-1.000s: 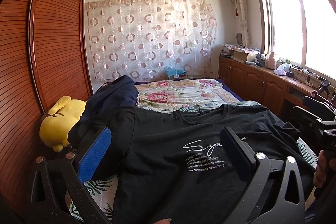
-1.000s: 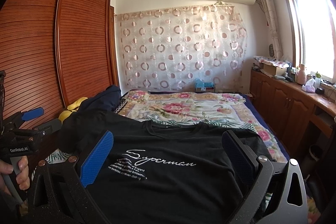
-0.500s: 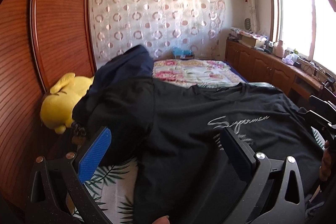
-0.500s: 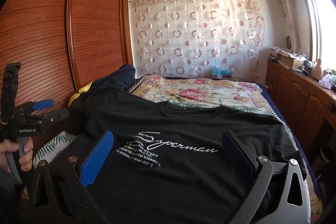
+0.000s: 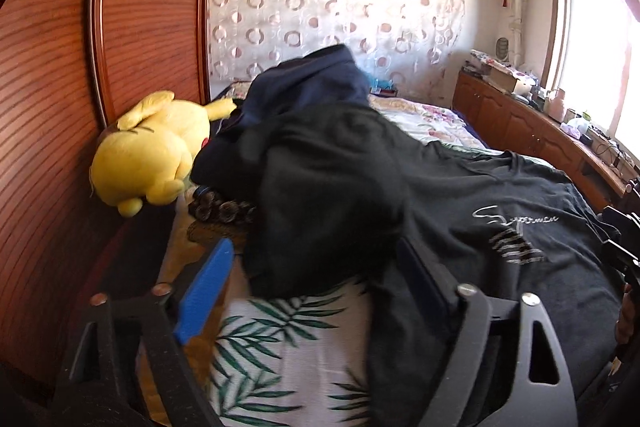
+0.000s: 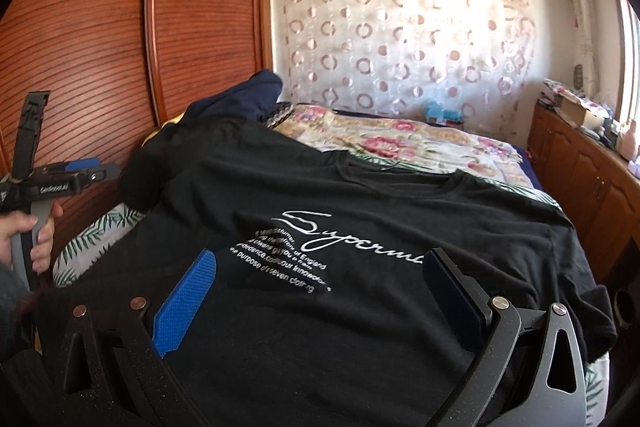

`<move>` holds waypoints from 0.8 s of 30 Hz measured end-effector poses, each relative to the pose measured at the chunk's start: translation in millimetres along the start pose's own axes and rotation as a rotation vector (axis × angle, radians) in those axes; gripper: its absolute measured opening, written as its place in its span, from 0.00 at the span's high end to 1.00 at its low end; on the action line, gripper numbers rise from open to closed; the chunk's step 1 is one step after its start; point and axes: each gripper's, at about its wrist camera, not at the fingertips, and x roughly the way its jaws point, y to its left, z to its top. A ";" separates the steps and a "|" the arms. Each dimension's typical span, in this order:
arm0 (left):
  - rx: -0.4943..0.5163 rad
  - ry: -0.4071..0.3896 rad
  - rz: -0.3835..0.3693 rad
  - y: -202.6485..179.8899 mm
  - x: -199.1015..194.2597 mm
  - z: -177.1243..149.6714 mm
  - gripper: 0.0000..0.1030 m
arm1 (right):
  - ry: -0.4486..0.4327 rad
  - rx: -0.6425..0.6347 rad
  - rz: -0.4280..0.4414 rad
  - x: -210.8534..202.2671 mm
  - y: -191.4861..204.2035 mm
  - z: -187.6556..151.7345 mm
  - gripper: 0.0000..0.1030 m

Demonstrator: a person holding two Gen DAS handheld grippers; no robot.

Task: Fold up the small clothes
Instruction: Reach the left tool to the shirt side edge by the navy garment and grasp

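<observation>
A black T-shirt [image 6: 360, 211] with white "Superman" lettering lies spread face up on the bed; it also shows in the left wrist view [image 5: 500, 211]. Its left sleeve [image 5: 320, 203] lies bunched over the leaf-print sheet. My left gripper [image 5: 316, 279] is open and empty, hovering above that sleeve's lower edge. My right gripper [image 6: 320, 279] is open and empty, above the shirt's chest print. The left gripper also shows in the right wrist view [image 6: 76, 175], held in a hand at the far left.
A dark navy garment [image 5: 308, 87] is piled behind the sleeve, beside a yellow plush toy [image 5: 148, 151]. A floral quilt [image 6: 392, 143] covers the far bed. A wooden wardrobe [image 6: 100, 39] stands left, a low cabinet [image 6: 592, 179] right.
Both grippers have swung left and tilted down toward the bed. The left view now centres on the sleeve and sheet. Both stay open; the shirt has not moved.
</observation>
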 end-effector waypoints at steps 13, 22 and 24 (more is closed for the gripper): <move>-0.025 0.008 0.018 50.8 32.1 35.5 0.59 | 0.011 -0.027 0.039 10.5 -12.1 13.0 0.00; 0.049 0.105 0.045 54.9 78.7 51.1 0.60 | 0.034 -0.053 0.048 15.5 -6.5 12.2 0.00; 0.051 0.126 0.050 57.7 84.6 50.5 0.60 | 0.036 -0.051 0.046 16.0 -7.6 12.0 0.00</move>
